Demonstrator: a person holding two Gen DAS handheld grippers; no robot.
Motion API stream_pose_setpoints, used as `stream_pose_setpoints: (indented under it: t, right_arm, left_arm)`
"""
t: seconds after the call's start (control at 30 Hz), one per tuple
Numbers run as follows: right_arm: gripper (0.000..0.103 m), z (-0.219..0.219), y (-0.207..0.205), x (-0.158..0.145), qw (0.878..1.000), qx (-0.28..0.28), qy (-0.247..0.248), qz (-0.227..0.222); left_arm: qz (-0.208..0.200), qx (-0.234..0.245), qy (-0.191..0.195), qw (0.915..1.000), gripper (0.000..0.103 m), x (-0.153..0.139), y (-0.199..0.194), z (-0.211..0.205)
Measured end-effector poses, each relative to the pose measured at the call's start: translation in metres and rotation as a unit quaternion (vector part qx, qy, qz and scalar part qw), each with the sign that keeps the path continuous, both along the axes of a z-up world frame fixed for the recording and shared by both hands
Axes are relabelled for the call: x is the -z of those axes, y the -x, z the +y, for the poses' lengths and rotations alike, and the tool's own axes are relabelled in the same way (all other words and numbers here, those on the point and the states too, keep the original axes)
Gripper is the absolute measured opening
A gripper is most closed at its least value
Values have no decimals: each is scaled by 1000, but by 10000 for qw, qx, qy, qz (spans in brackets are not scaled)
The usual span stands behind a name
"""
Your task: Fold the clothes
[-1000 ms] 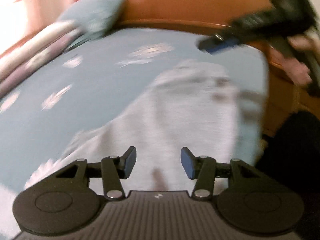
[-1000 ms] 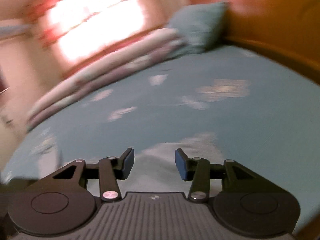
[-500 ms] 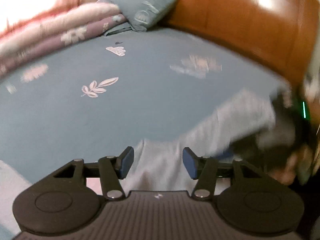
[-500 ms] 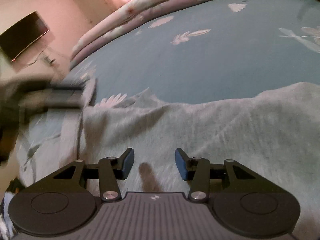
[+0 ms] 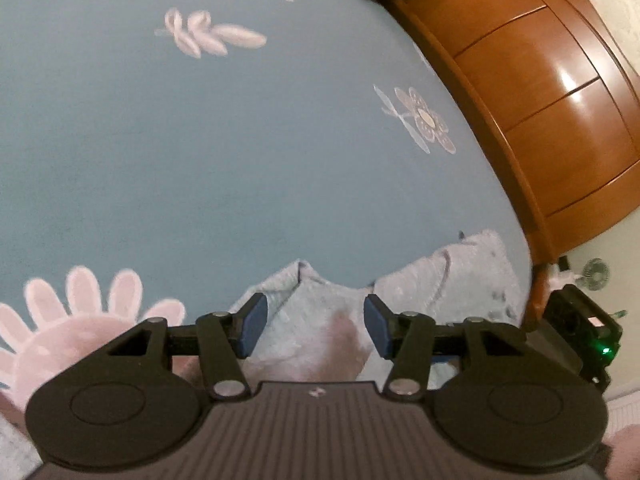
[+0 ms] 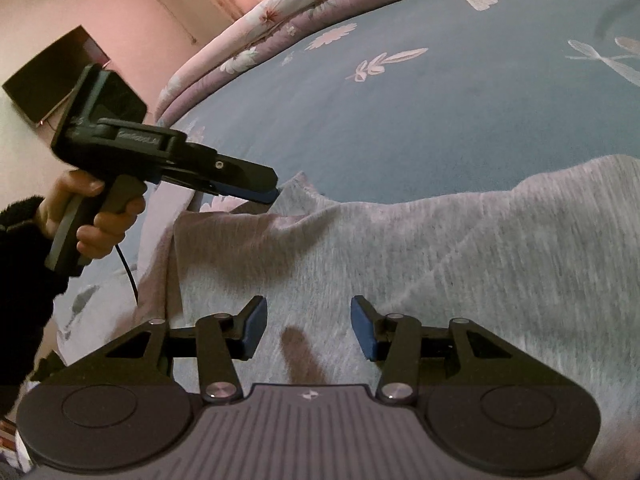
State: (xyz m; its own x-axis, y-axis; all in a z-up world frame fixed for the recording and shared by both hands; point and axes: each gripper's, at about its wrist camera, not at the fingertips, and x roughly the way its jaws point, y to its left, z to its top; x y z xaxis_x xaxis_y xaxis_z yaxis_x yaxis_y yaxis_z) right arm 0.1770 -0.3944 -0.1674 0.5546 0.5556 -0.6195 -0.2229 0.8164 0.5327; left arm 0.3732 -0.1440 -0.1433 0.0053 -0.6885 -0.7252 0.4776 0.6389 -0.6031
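Grey garment [image 6: 400, 248] sprawls widthwise across the bed [image 6: 400, 120] (no containers); left gripper [image 5: 312, 330] and right gripper [image 6: 307, 330] half-open, empty.

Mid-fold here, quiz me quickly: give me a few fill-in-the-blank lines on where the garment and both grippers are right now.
1. The grey garment lies on a bedsheet whose colour is ____.
2. The right gripper has ____ jaws, with nothing pinched between them.
3. In the right wrist view, the left gripper has its tip at the garment's ____ corner.
4. The board beside the bed is made of ____.

Missing words: blue; open; far left; wood
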Motion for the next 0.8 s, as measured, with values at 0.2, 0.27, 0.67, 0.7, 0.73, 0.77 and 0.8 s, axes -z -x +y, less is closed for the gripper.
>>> stream_pose_setpoints:
  t: [0.2, 0.27, 0.67, 0.7, 0.73, 0.77, 0.8]
  right_arm:
    - [52, -3, 1, -1, 10000, -4, -4, 1]
    - [52, -4, 2, -1, 10000, -6, -1, -2]
    - [52, -2, 3, 0, 10000, -24, 13, -13]
    - [52, -2, 4, -1, 10000, -27, 30, -19]
    - [53, 0, 3, -1, 10000, -22, 30, -15]
    - [53, 0, 3, -1, 10000, -19, 12, -9]
    - [54, 0, 3, -1, 10000, -14, -6, -3]
  left_arm:
    - [-79, 427, -3, 9991, 53, 6, -1, -9]
    - [-85, 510, 90, 9986, 53, 5, -4, -13]
    - [33, 341, 240, 9991, 10, 19, -8, -2]
    - [-93, 379, 166, 9991, 6, 18, -5, -3]
    - [-217, 415, 94, 9989, 6, 16, -1, -4]
    - [-326, 422, 68, 9986, 3, 13, 1, -6]
    - [-436, 426, 44, 9981, 3, 10, 3, -8]
